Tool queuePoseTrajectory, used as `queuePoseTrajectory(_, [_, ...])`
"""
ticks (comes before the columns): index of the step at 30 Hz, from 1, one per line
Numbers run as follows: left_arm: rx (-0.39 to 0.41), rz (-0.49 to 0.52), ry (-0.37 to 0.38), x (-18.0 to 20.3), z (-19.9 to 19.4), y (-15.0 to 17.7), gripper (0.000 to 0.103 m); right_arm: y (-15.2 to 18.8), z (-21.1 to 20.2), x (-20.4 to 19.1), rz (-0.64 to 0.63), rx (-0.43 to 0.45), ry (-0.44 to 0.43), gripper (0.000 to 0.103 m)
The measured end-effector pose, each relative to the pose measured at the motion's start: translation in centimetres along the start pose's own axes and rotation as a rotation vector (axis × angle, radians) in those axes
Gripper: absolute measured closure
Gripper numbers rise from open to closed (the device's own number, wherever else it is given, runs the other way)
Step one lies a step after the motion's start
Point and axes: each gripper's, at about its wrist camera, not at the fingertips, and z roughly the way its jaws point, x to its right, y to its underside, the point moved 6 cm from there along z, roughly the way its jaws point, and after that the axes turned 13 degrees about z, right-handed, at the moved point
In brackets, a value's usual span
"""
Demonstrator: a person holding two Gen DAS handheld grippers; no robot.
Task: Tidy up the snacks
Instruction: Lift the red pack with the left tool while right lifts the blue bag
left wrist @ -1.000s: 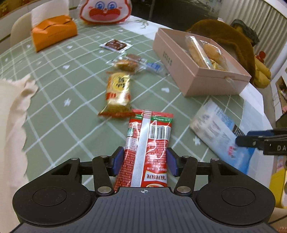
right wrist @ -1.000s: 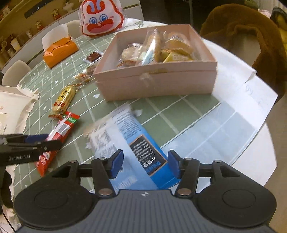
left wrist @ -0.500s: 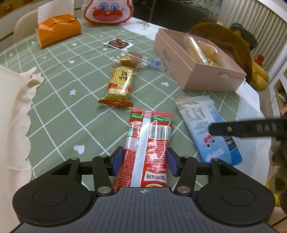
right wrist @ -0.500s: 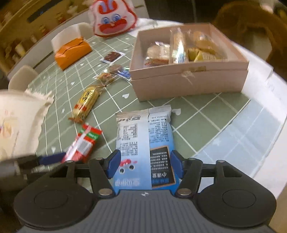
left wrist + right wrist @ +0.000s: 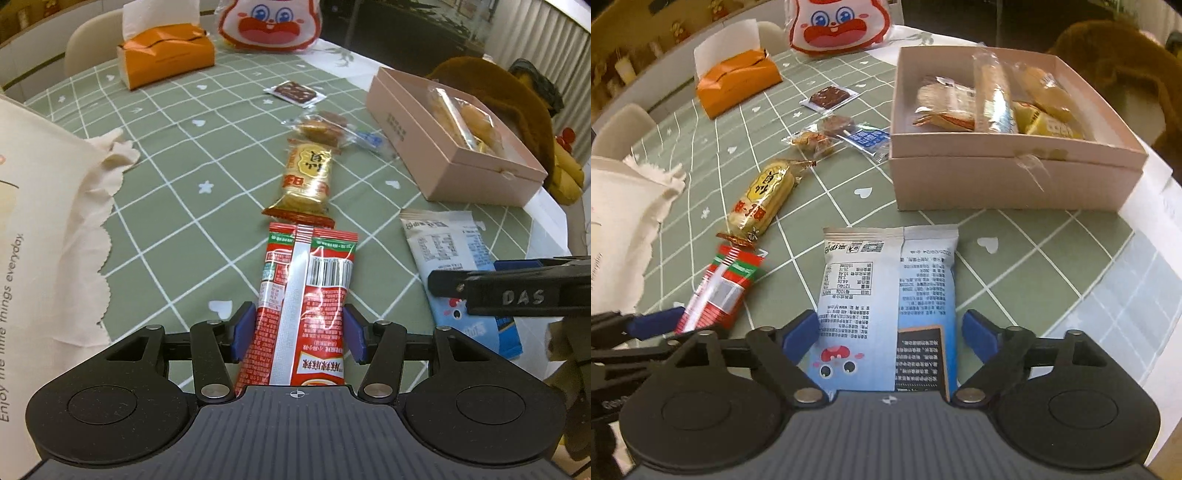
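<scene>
We had two packets lined up under two sets of tongs — and everything turned on how each one lay. Our right gripper (image 5: 890, 338) stood with its jaws opening, wide of the blue-and-white snack packet (image 5: 888, 306), which lay flat on the green checked tablecloth (image 5: 1015, 258) between the blue pads; there was a clear gap on the right side and at most a light brush on the left, so nothing was gripped there. The packet's long axis ran straight away from us, near end under the tongs, far end toward the pink box (image 5: 1008, 184), which sat just beyond it and already held several wrapped snacks. So the box lay dead ahead along the packet's own length, and we judged a close-and-lift would need only a short carry forward. Our left gripper (image 5: 298, 338) had the red snack stick (image 5: 308, 295) between its pads, long axis also running away from us; the pads sat against the wrapper's edges, so we read it as clamped on the stick, though how firmly we couldn't tell. From that side the pink box (image 5: 454, 162) lay far and to the right, well apart, with the yellow rice-cracker packet (image 5: 306, 177) touching or almost touching the stick's far end. The right hand was plainly the nearer one to the box. The loose snacks further off weren't in play — not for this move.
</scene>
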Motion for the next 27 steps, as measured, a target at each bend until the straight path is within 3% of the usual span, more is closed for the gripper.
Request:
queuePoseTrajectory(5, [0.005,0.008,-0.005,0.2,0.0,0.1,0.045,0.6,1.1,-1.3,-0.12,-0.005,0.072,0.0])
queuePoseTrajectory(16, [0.025,-0.067,0.032,-0.6,-0.2,0.2,0.045,1.0,0.9,-1.3,-0.138,-0.016,0.061,0.0])
queuePoseTrajectory(21, [0.04,-0.024,0.01,-0.1,-0.2,0.4,0.046,1.4,-0.5,-1.1,-0.168,-0.014,0.051,0.021])
queuePoseTrajectory(27, [0.022,0.004,0.027,1.3,-0.5,0.3,0.052,1.9,-2.5,0.7,-0.117,0.012,0.044,0.024])
